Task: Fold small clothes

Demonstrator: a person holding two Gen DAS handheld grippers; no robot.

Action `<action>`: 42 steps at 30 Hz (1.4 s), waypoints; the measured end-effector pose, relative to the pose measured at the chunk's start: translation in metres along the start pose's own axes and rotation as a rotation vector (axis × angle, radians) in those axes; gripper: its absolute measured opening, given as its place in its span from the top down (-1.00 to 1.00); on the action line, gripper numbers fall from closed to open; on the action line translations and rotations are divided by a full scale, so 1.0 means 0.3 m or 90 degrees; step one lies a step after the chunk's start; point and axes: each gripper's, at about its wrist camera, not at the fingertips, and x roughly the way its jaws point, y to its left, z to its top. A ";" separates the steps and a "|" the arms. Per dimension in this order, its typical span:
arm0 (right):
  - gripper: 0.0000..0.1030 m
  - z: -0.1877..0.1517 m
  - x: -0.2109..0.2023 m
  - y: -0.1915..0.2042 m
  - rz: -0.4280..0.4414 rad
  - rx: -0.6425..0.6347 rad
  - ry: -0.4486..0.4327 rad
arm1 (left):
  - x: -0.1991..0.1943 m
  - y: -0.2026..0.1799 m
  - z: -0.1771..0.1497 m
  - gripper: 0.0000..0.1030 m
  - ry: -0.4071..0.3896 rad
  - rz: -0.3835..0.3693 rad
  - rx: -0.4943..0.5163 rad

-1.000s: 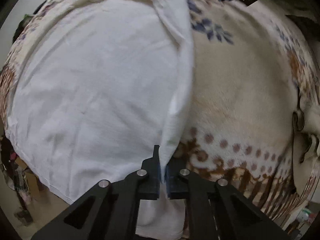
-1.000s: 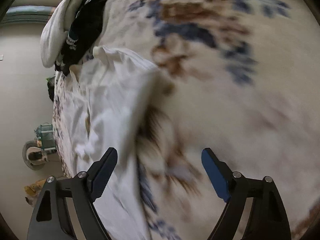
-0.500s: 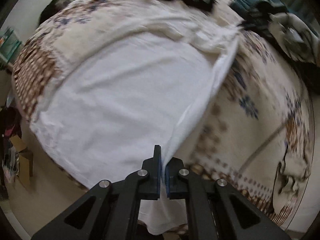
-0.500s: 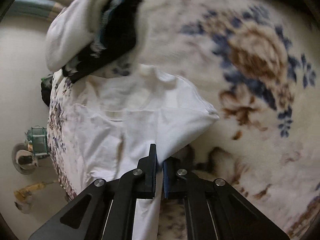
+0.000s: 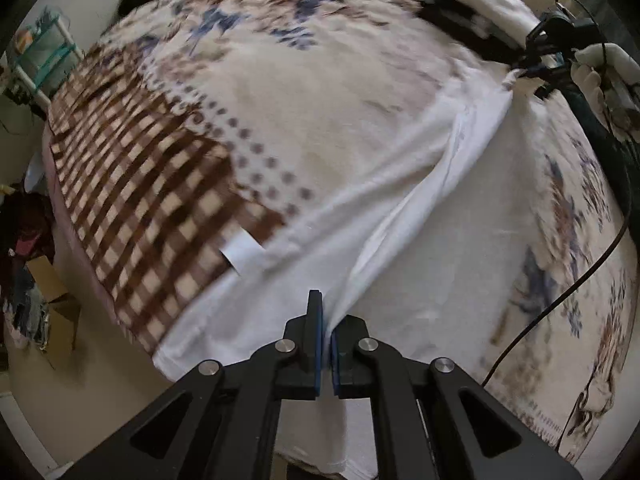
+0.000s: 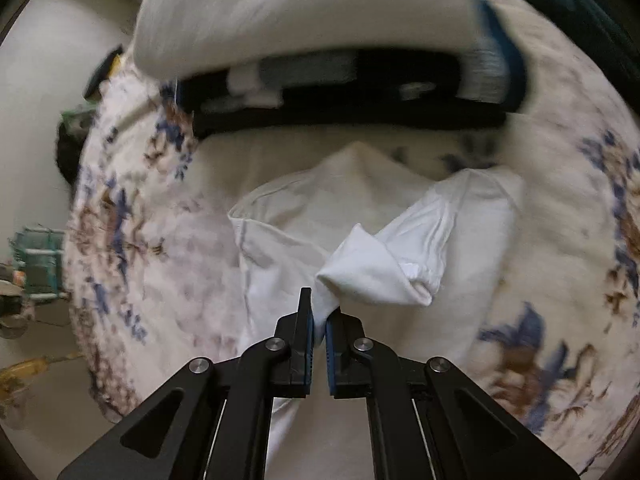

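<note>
A white T-shirt [image 5: 400, 216] lies on a floral blanket [image 5: 280, 92] spread over a bed. My left gripper [image 5: 326, 336] is shut on the shirt's hem edge, and a fold of cloth runs taut from it up to the far right. There the right gripper [image 5: 528, 70] shows small, shut on the other end, with a white-gloved hand [image 5: 600, 68] behind it. In the right wrist view my right gripper [image 6: 318, 320] pinches the bunched sleeve end of the white T-shirt [image 6: 384, 256], which lifts off the floral blanket [image 6: 160, 248].
A stack of folded clothes, white [image 6: 304, 12] on black [image 6: 340, 92], lies at the blanket's far end. A black cable [image 5: 568, 292] trails over the blanket on the right. A cardboard box [image 5: 52, 300] and a teal rack [image 5: 44, 56] stand on the floor to the left.
The right gripper closed on the shirt's sleeve end. Both grippers then swept sideways with the cloth, folding one side over, so the checked blanket border is now uncovered.
</note>
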 end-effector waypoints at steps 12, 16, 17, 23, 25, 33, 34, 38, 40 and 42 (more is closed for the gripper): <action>0.12 0.018 0.162 0.178 -0.034 -0.023 0.055 | 0.093 0.454 -0.029 0.34 0.072 -0.106 -0.237; -0.31 -0.069 0.028 0.206 0.017 -0.065 0.033 | 0.022 0.607 -0.105 0.31 0.052 -0.107 -0.321; -0.31 -0.103 -0.004 0.211 0.014 -0.080 0.024 | 0.012 0.621 -0.123 0.31 0.053 -0.104 -0.329; -0.31 -0.441 -0.095 0.125 -0.003 -0.095 0.066 | 0.055 0.513 -0.135 0.31 0.087 -0.089 -0.241; -0.31 -0.582 -0.085 0.080 -0.009 -0.084 0.093 | 0.069 0.476 -0.125 0.31 0.089 -0.090 -0.216; -0.29 -1.166 0.018 -0.089 -0.005 0.013 0.194 | 0.073 0.370 -0.080 0.31 0.107 -0.057 -0.093; -0.27 -1.208 0.025 -0.092 -0.001 0.016 0.196 | 0.065 0.361 -0.076 0.31 0.109 -0.056 -0.073; -0.07 -1.360 0.041 -0.077 -0.011 0.012 0.181 | 0.020 0.332 -0.071 0.31 0.102 -0.037 -0.006; 0.01 -1.398 0.051 -0.060 -0.013 0.018 0.170 | 0.014 0.332 -0.068 0.31 0.099 -0.029 0.020; 0.01 -1.424 0.063 -0.047 -0.029 0.028 0.162 | 0.016 0.344 -0.062 0.31 0.101 -0.025 0.042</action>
